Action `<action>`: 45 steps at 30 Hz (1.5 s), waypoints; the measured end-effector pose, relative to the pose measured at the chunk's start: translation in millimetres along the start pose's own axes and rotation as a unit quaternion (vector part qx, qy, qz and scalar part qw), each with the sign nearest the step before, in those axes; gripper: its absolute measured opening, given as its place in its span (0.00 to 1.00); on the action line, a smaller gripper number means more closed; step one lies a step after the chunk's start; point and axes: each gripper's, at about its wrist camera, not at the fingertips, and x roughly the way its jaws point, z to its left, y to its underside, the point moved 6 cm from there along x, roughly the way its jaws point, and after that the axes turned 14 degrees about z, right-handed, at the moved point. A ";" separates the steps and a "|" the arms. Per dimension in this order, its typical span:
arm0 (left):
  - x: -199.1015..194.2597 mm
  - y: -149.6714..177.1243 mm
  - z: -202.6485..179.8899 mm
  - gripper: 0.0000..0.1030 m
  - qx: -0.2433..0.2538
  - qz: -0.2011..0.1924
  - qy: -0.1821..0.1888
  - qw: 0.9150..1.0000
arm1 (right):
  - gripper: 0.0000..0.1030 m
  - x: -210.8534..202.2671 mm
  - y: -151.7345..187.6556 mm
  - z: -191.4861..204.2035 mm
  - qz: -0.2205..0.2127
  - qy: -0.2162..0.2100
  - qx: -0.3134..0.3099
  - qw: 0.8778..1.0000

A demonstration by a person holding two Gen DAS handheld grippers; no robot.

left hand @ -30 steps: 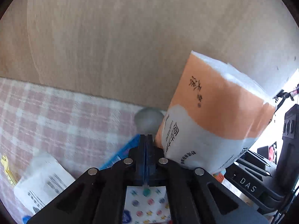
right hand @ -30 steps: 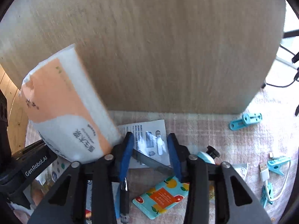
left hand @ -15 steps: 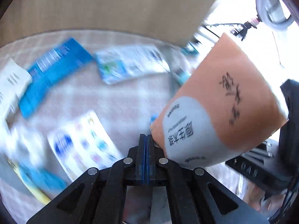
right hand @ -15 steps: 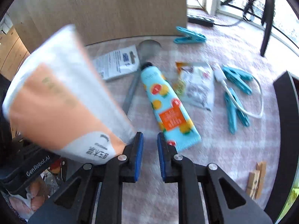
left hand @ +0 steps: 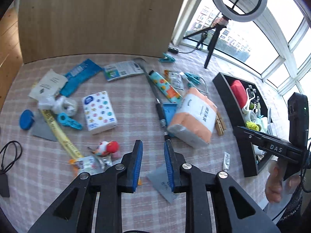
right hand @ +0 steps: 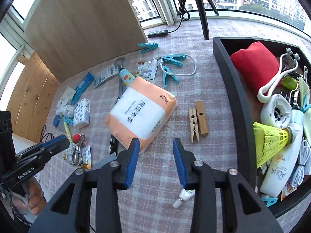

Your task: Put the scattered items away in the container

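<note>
An orange-and-white tissue pack [left hand: 194, 120] [right hand: 140, 112] lies flat on the pink checked cloth, held by nothing. My left gripper [left hand: 153, 145] hovers in front of it with its jaws opening and nothing between them. To the pack's right, my right gripper [right hand: 155, 143] also has its jaws opening on empty air. The black container [left hand: 223, 83] [right hand: 233, 97] stands at the right, holding a red pouch [right hand: 252, 66], a yellow shuttlecock [right hand: 270, 141] and several other items. In the right wrist view the left gripper [right hand: 58, 139] shows at the left edge.
Scattered on the cloth are a dotted tissue packet [left hand: 99, 110], a patterned tube [left hand: 165, 86], wooden clothespins [right hand: 198, 120], blue pegs [right hand: 171, 58], a small white tube [right hand: 183, 196] and a red-and-white toy [left hand: 107, 148]. A wooden board [left hand: 97, 19] stands behind them, a tripod [right hand: 202, 9] at the back.
The tissue pack, earlier up in the air beside both grippers, now lies on the cloth. Both grippers have pulled back and risen. The left jaws went from shut to open; the right ones widened.
</note>
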 end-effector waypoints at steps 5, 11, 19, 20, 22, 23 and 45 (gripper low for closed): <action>13.1 -2.2 7.9 0.26 -0.026 -0.007 -0.001 1.000 | 0.48 0.5 4.4 -4.1 -0.021 0.017 -0.002 1.000; 6.8 -24.9 6.0 0.28 -0.005 -0.023 -0.011 1.000 | 0.48 -10.9 26.0 -8.4 -0.039 0.040 0.003 0.998; -11.9 -4.5 54.0 0.41 -0.023 -0.010 -0.020 0.999 | 0.48 9.4 51.3 14.7 -0.002 0.036 -0.038 0.999; -7.6 4.4 59.8 0.41 -0.033 -0.002 -0.014 0.999 | 0.48 15.2 53.6 20.1 0.007 0.034 -0.048 0.998; 5.2 20.6 65.6 0.40 -0.037 0.018 -0.013 0.999 | 0.48 27.8 55.8 29.5 0.021 0.035 -0.065 0.997; 11.7 27.3 67.6 0.39 -0.040 0.025 -0.021 0.999 | 0.48 33.5 56.0 33.4 0.024 0.041 -0.073 0.996; 91.0 33.0 57.2 0.08 -0.020 0.102 -0.048 0.993 | 0.47 87.1 58.9 67.3 0.058 0.088 -0.127 0.986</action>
